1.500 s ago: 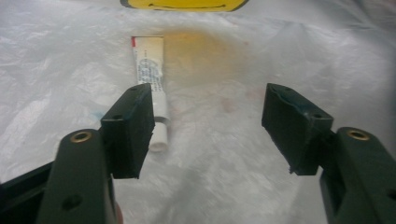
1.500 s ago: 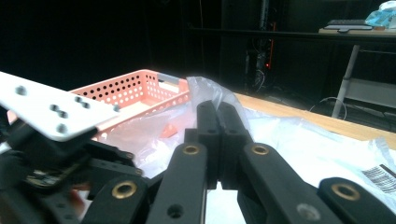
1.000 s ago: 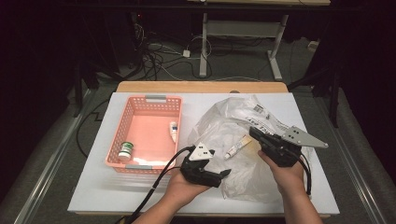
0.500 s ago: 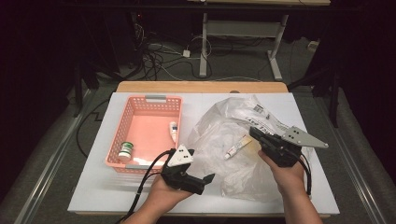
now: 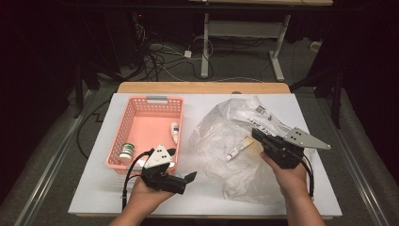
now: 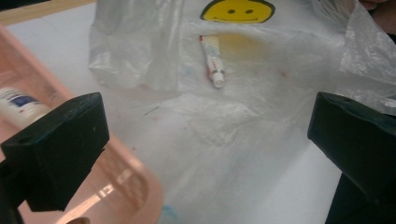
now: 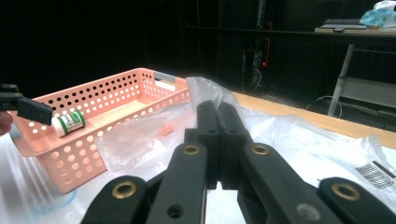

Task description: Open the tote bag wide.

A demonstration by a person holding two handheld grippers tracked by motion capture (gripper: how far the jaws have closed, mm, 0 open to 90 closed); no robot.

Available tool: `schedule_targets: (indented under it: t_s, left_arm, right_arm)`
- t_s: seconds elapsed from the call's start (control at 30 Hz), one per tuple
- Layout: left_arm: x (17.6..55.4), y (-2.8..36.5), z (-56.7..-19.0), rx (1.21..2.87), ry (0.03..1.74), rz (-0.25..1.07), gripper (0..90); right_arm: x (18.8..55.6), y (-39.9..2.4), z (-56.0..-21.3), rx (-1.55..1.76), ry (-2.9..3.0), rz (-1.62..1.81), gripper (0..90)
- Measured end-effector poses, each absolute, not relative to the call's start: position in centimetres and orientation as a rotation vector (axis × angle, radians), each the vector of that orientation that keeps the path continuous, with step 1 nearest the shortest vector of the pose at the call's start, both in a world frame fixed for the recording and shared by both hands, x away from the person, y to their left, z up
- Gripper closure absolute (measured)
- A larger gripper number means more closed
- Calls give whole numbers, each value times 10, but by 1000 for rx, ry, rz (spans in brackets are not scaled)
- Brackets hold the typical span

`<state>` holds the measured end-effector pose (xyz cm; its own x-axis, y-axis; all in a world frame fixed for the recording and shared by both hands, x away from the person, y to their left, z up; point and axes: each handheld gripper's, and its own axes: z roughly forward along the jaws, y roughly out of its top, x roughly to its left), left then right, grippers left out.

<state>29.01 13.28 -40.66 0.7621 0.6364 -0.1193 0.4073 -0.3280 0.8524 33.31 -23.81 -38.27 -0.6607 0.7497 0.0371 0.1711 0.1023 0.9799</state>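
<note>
A crumpled clear plastic bag (image 5: 226, 141) lies on the white table, with a small white tube (image 5: 237, 149) inside it. My right gripper (image 5: 256, 134) is shut on the bag's film, which tents up at the jaw tips (image 7: 218, 116). My left gripper (image 5: 181, 165) hovers by the near right corner of the pink basket (image 5: 141, 113). Its jaws have just been opening and now stand wide with nothing between them (image 6: 205, 149). Ahead of them lie the tube (image 6: 212, 60) and the bag's yellow smiley print (image 6: 238, 10).
Inside the basket are a green-labelled bottle (image 5: 125, 151) and a white tube (image 5: 174, 132). The table's wooden far edge (image 5: 202, 87) borders a dark floor with cables and desk legs. White tabletop (image 5: 211, 197) runs along the front edge.
My left gripper has drawn back leftward from the bag to the basket's near corner and spread its jaws. The right gripper and the bag have stayed put.
</note>
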Motion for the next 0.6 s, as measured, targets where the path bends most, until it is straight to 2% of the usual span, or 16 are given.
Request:
schedule_targets:
  t_s: [0.6]
  left_arm:
    - [300, 195, -413, 1941, 947, 391, 0]
  right_arm:
    - [333, -240, -384, 904, 1907, 1591, 900]
